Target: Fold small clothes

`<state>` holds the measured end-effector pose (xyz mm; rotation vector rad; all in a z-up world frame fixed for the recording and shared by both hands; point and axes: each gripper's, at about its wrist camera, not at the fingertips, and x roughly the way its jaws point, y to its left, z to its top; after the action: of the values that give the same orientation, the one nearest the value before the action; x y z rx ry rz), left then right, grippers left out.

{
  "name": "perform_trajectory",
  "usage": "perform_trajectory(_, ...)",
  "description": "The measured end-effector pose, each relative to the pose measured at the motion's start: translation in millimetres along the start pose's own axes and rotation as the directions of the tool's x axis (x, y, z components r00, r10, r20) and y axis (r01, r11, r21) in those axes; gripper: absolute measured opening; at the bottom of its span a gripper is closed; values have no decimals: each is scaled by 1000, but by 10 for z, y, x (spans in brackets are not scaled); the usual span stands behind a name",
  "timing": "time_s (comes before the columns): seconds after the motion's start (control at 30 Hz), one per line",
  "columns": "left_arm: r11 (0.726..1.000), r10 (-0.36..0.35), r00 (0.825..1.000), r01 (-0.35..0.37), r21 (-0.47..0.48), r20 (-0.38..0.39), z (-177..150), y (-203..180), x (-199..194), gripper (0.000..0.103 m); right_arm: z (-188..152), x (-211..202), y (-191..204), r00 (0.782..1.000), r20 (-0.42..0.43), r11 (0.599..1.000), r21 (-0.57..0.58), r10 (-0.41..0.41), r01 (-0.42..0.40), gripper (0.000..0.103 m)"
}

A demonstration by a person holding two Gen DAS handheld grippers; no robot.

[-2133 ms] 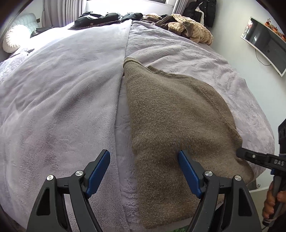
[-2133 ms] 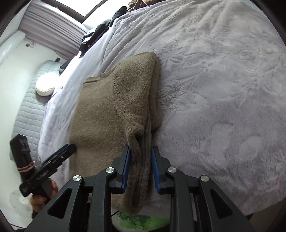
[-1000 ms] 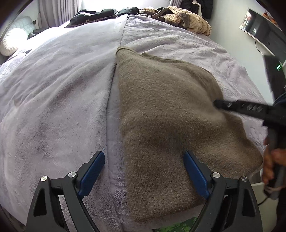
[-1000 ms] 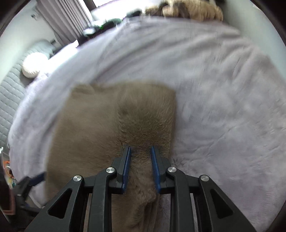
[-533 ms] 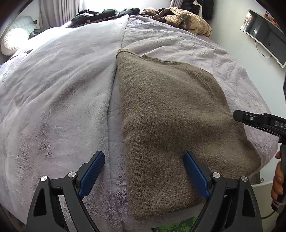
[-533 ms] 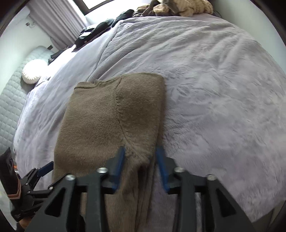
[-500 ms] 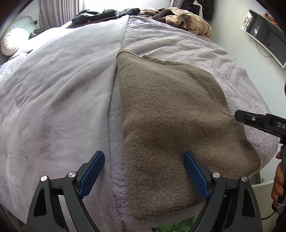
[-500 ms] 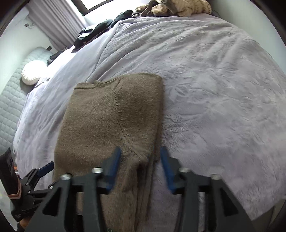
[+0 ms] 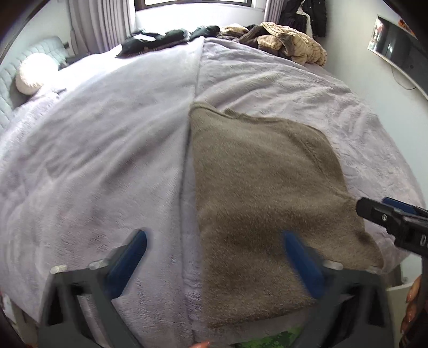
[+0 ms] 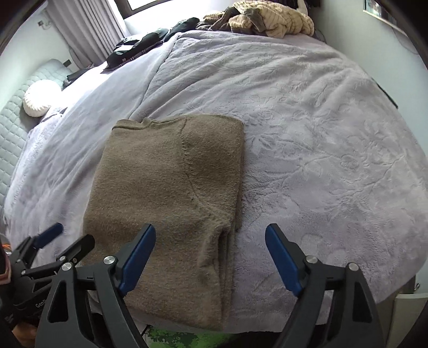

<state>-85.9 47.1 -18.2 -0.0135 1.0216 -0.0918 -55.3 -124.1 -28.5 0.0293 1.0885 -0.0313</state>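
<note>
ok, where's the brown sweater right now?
The brown sweater lies folded flat on the lilac blanket at the bed's near edge, low centre-left in the right wrist view, held by neither gripper; the clothes pile sits at the far edge.

Daylit bedroom, soft light, strong fisheye bend

Daylight pours from the window [image 9: 195, 2] behind the curtains [image 10: 85, 29], washing out the round white cushion [image 9: 32, 72] and paling the far bedspread [image 9: 107, 128]. The left wrist view is motion-smeared, its blue pads [image 9: 128, 265] ghosted; the right wrist view is crisp. A soft shadow sits on the brown sweater [image 10: 165, 192]. Dark vignette rings both.
</note>
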Motion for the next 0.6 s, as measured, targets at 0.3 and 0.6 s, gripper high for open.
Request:
perform_trajectory(0.3, 1000, 6, 1000, -6, -5, 11, 36, -43, -65, 103, -27, -99, 256, 991, 32, 991, -38, -131, 132, 87)
perform_trajectory(0.6, 999, 16, 1000, -16, -41, 9, 24, -10, -65, 103, -28, -182, 236, 989, 51, 990, -6, -139, 139, 87)
